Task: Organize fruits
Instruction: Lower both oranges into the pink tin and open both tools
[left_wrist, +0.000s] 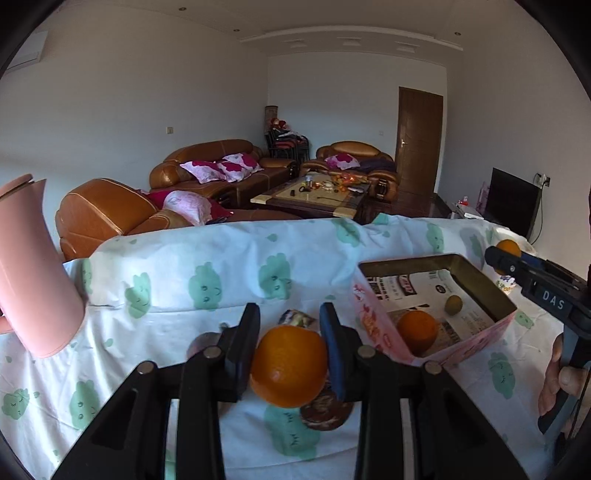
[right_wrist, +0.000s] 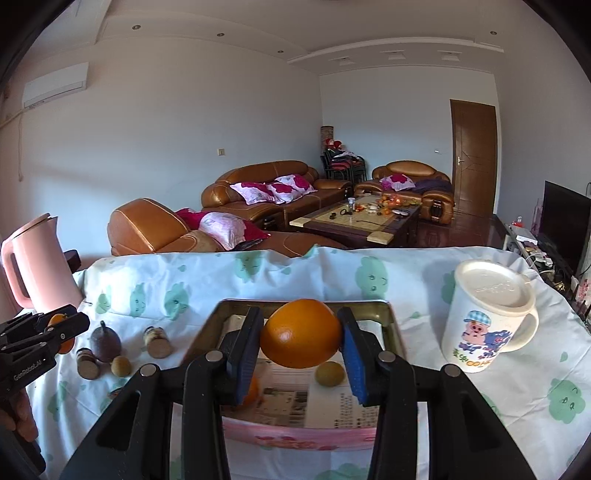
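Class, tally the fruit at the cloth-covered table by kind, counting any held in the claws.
Oranges: 3, one in the left claw, one in the right claw, one in the box
Small yellow-green fruits: 2
Dark purple fruit: 1
Total: 6

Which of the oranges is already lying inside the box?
The orange resting on the printed paper in the box, near its pink front wall. The other two are each held between fingers of the left gripper and right gripper.

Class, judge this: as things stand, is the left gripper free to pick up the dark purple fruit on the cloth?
Probably not: the left gripper is already shut on an orange, though the purple fruit lies unobstructed.
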